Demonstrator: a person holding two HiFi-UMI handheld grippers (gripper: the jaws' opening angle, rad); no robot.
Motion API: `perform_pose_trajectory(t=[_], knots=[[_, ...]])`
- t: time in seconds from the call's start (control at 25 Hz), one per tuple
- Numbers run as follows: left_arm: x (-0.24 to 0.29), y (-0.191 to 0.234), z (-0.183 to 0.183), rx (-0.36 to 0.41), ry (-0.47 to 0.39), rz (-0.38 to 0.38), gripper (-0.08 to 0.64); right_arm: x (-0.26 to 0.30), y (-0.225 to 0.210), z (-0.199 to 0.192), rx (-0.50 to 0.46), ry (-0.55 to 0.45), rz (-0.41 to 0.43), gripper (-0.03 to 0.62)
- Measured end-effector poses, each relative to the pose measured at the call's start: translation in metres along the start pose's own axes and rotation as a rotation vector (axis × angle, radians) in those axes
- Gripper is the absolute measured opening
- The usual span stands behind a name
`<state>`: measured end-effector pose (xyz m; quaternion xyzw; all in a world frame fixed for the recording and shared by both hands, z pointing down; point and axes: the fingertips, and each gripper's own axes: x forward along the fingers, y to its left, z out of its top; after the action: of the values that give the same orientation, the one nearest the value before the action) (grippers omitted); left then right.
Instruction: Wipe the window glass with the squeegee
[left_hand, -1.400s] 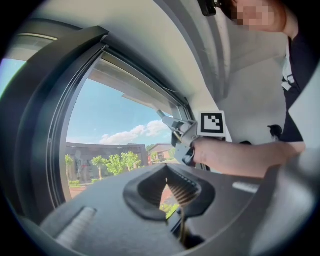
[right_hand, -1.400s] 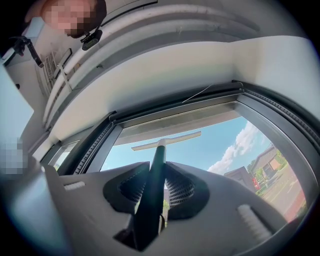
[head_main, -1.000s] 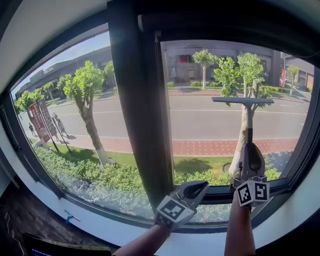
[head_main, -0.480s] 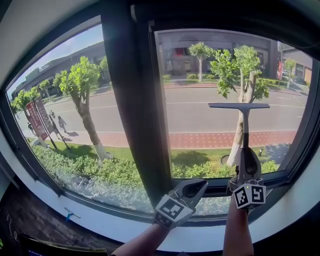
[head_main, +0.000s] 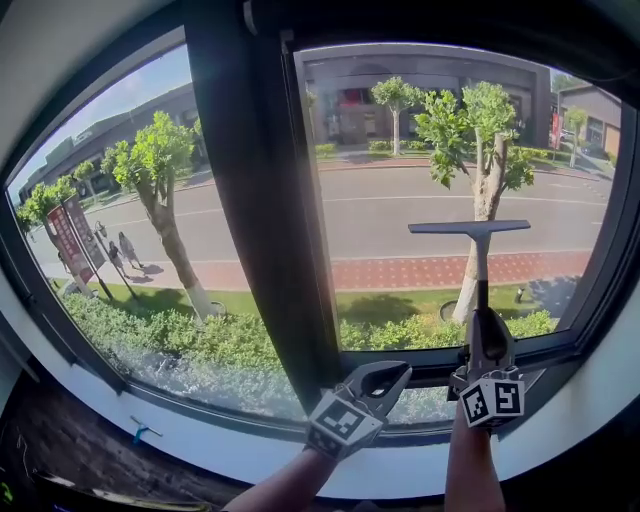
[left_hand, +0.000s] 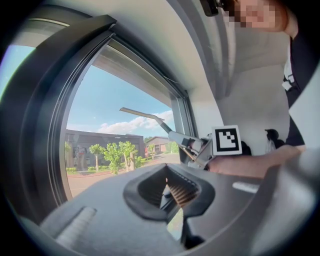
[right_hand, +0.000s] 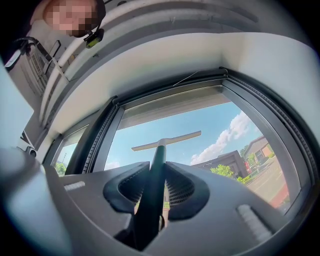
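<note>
The squeegee (head_main: 470, 228) stands upright against the right window pane (head_main: 400, 200), its T-shaped blade level across the glass at mid height. My right gripper (head_main: 485, 335) is shut on its dark handle (right_hand: 152, 190), just above the lower window frame. In the right gripper view the squeegee blade (right_hand: 167, 141) shows against blue sky. My left gripper (head_main: 385, 378) hangs near the sill, left of the right one, shut with nothing between its jaws. From the left gripper view, the squeegee (left_hand: 142, 114) and right gripper (left_hand: 200, 147) appear to the right.
A broad dark mullion (head_main: 255, 200) divides the left pane (head_main: 120, 230) from the right one. A white sill (head_main: 230, 455) runs along the bottom. Beyond the glass lie trees, a street and buildings. A person's torso shows at the back in both gripper views.
The squeegee blade and my right gripper have slid down the right pane a little. The left gripper has barely moved.
</note>
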<state>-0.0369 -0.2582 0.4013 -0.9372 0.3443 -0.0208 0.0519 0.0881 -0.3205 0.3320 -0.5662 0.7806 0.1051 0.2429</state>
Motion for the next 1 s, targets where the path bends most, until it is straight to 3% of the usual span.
perform_pose_trajectory(t=[1.0], knots=[[0.009,-0.012,-0.024,-0.011,-0.044,-0.061,0.003,-0.035,-0.002,-0.051,0.033,0.087,-0.011,0.098]])
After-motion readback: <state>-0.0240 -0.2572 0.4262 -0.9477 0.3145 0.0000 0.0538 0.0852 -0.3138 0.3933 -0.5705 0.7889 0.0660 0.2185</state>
